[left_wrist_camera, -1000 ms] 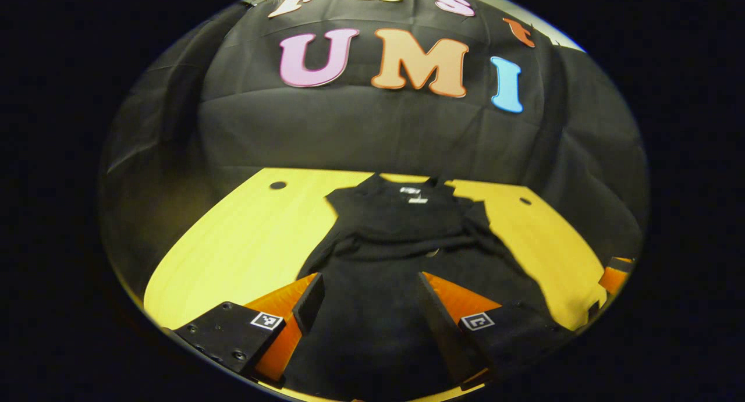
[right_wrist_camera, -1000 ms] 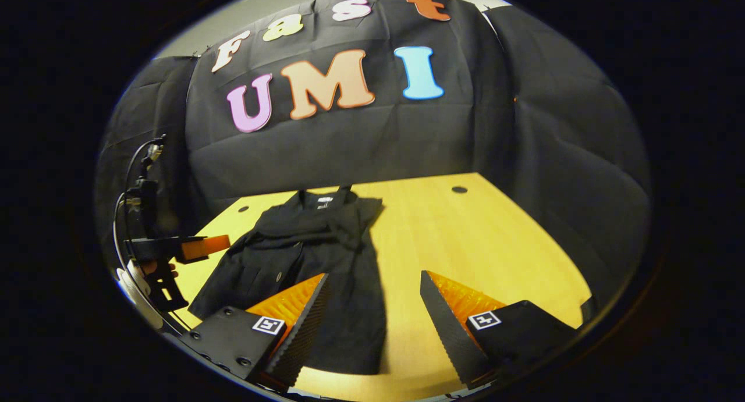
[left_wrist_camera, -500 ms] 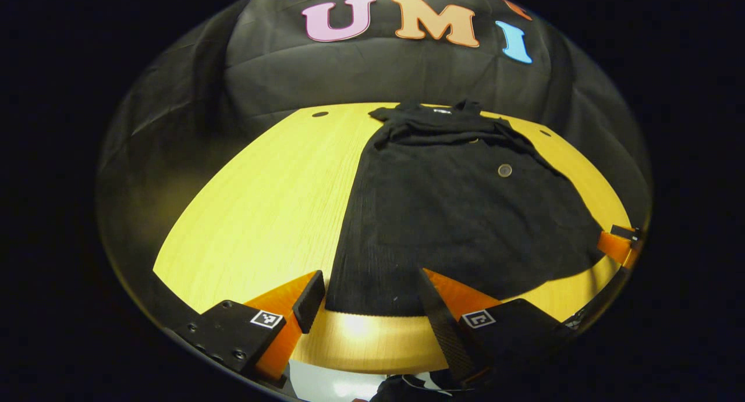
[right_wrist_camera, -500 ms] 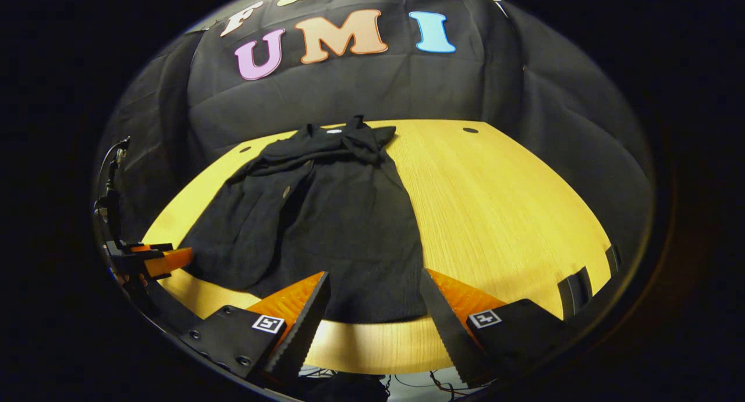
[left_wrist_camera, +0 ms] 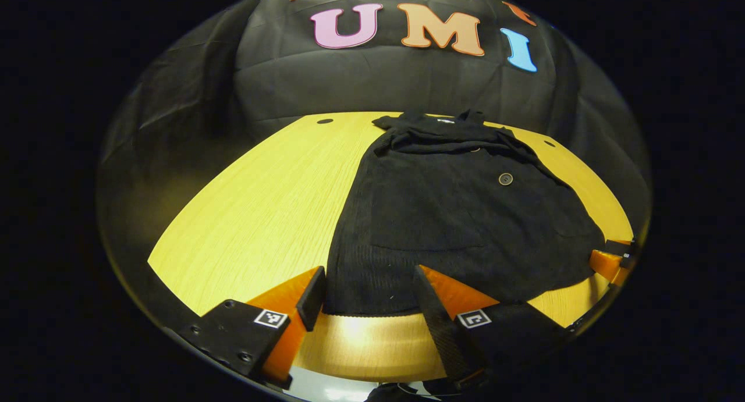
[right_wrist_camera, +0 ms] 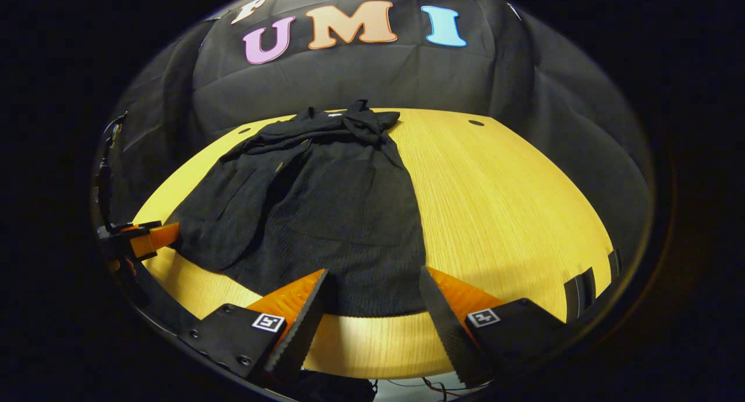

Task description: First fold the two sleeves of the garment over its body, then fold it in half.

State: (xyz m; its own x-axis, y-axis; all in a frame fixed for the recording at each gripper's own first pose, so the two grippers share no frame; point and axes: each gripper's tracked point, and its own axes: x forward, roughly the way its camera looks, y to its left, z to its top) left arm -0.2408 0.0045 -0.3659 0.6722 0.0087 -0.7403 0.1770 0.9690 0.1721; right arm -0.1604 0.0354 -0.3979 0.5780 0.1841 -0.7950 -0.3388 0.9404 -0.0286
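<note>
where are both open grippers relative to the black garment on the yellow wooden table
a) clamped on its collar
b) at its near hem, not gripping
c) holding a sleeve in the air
b: the black garment lies flat on the yellow wooden table, and the left gripper and right gripper stand open at its near hem, pressing on nothing.

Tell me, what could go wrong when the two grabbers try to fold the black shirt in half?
The black button-front garment has its bottom hem right at the near edge of the yellow wooden table, so a low approach might bump the table. Both the left gripper and the right gripper are open and hold nothing; a shallow pinch could catch only the top layer. The sleeves bunched near the collar might slide out as the hem is lifted.
</note>
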